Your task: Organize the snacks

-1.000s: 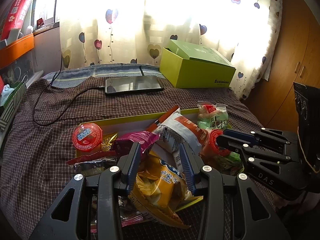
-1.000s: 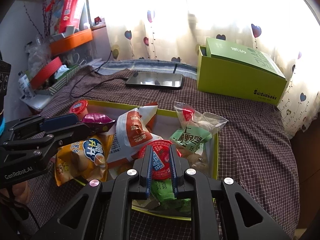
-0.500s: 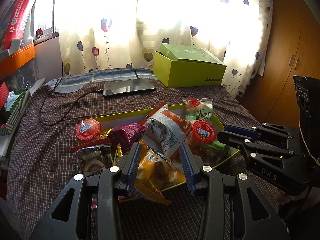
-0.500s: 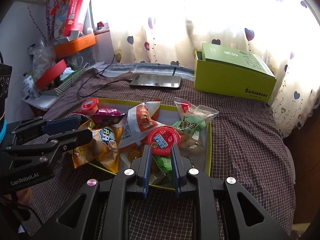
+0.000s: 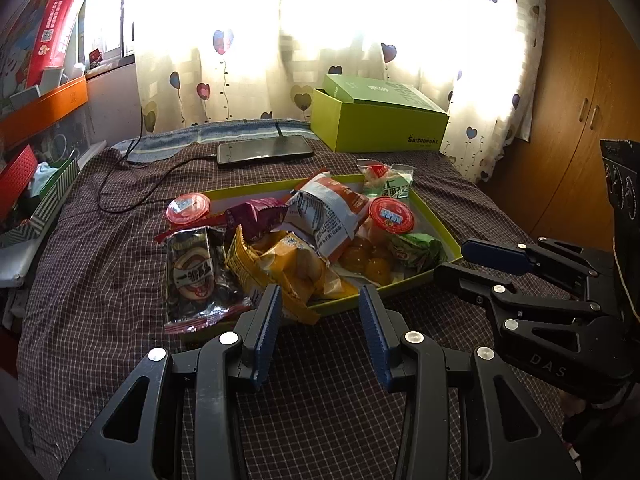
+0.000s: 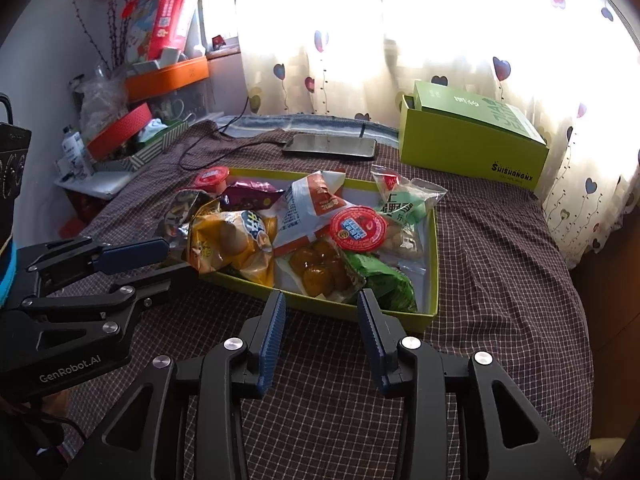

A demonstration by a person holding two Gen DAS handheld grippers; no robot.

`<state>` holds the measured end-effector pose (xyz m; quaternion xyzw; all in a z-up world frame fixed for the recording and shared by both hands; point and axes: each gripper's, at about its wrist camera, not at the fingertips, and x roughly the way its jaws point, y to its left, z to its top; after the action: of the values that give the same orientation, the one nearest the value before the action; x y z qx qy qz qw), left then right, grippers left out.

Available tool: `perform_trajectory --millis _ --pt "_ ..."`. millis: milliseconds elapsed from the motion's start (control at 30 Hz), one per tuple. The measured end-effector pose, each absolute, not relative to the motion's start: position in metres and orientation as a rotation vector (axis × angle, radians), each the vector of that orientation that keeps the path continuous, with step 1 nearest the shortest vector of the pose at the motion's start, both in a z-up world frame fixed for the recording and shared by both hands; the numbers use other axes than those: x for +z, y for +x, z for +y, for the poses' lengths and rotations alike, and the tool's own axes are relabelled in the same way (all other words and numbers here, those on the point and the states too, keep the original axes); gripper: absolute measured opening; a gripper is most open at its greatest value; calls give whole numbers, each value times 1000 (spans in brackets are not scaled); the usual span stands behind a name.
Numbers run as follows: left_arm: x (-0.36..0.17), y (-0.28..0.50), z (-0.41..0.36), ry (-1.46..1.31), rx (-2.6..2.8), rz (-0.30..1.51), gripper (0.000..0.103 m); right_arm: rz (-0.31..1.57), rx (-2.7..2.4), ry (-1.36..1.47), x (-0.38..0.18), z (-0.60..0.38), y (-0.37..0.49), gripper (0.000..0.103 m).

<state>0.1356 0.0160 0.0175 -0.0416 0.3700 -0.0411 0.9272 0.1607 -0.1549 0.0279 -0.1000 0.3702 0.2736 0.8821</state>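
Both views, fisheye. A shallow yellow-green tray (image 5: 436, 220) is seen lying on a checked bedspread (image 5: 100, 280), heaped w/ snacks.

Left gripper (image 5: 320, 300): fingers spread, nothing held between them; positioned just short of the tray's near edge, above the bedspread. In the right view it is seen at far left (image 6: 160, 264), tips near the yellow chip bag (image 6: 228, 248).

Right gripper (image 6: 320, 304): fingers spread, nothing held; positioned just in front of the tray's near rim (image 6: 434, 256). In the left view it appears at right (image 5: 468, 258), beside the tray's right corner.

Snacks in tray: a red-lidded jelly cup (image 6: 358, 229) is set on top of the pile, above a clear pack of orange-brown round pieces (image 6: 316, 268); a green packet (image 6: 384, 280) lies just right of those. A white-and-orange bag (image 5: 328, 212) is propped mid-tray; a purple packet (image 5: 252, 216) and a second red-lidded cup (image 5: 188, 208) are at the far-left end. A dark packet w/ round label (image 5: 196, 280) hangs over the tray's left edge onto the bedspread. A clear bag w/ green label (image 6: 404, 204) leans at the far-right corner.

Behind the tray: a phone (image 5: 264, 150) w/ cable, and a lime-green box (image 5: 380, 128) w/ lid ajar, against the curtain (image 5: 320, 40).
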Motion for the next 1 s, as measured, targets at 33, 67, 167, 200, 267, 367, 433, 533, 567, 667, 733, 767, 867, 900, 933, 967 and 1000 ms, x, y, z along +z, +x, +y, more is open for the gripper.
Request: perform_trajectory --millis 33,67,167,200,267,367,433,533,567,667,733,767,867,900,933,967,1000 --pt "15 133 15 -84 -82 763 41 771 568 -211 26 -154 158 38" --pt "12 130 14 -84 -79 769 41 773 568 -216 24 -154 155 38" --pt "2 126 14 -88 -71 791 41 786 565 -234 14 -152 149 40" --pt "-1 125 15 -89 -66 798 41 790 564 -241 11 -151 147 40" --pt "-9 123 16 -95 -56 815 41 804 556 -248 3 -151 146 41" --pt "-20 122 17 -100 -39 844 41 830 554 -245 -8 -152 146 42" --pt "-27 122 18 -97 -28 860 41 843 548 -253 -15 -151 147 42" --pt "-35 123 18 -96 -19 880 42 863 547 -253 -23 -151 149 43" --pt "-37 123 18 -94 -14 884 41 865 548 -255 -24 -150 150 43" --pt "-41 125 18 -86 0 891 41 876 547 -259 -28 -149 152 44" --pt "-43 126 19 -85 8 901 41 884 548 -260 -30 -149 154 44" --pt "-45 127 19 -82 12 905 41 887 549 -261 -31 -148 155 44" --pt "-48 127 19 -73 22 908 41 891 549 -266 -34 -148 155 45" --pt "-49 127 18 -65 26 906 41 892 550 -267 -35 -147 155 45" --pt "-49 126 17 -58 29 905 41 888 550 -267 -36 -147 155 46" --pt "-49 126 16 -51 32 903 41 887 552 -267 -36 -147 156 46" --pt "-50 126 16 -44 35 900 41 885 553 -268 -36 -147 156 47"
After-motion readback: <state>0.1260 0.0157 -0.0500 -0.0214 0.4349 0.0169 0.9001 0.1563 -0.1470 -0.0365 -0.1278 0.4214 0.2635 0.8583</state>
